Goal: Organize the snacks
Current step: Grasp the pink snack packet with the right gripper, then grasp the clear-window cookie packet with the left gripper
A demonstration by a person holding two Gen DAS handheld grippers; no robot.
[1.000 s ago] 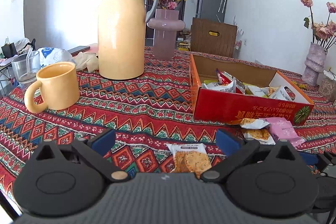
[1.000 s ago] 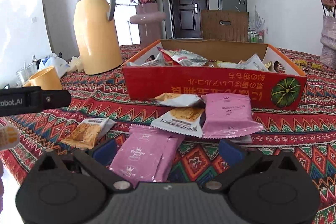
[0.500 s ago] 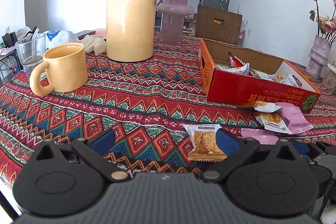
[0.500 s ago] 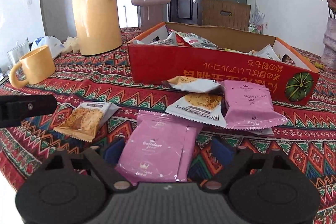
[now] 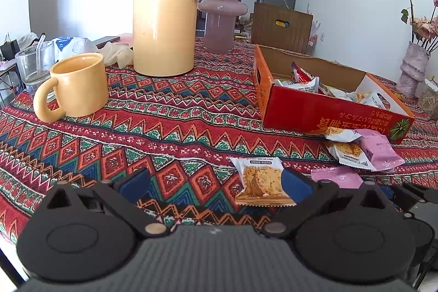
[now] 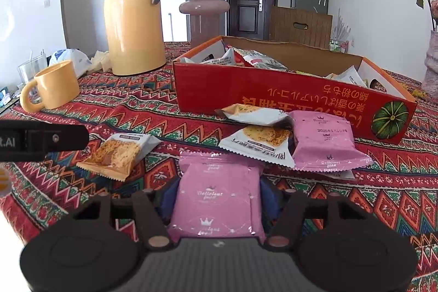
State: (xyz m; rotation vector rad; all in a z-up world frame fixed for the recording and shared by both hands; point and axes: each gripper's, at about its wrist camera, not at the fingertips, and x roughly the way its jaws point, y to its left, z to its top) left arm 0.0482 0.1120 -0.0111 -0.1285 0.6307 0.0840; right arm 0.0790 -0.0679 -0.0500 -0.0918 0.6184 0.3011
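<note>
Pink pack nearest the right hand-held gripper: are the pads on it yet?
Touching. In the right wrist view the right hand-held gripper is closing, and both blue pads sit flush against the sides of the pink pack, no gap visible.

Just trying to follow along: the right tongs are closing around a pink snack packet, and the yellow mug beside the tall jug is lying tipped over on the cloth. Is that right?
Not quite. The yellow mug stands upright beside the tall jug, as the left wrist view shows. The rest holds: the right tongs are closing around the pink snack packet between their jaws.
</note>
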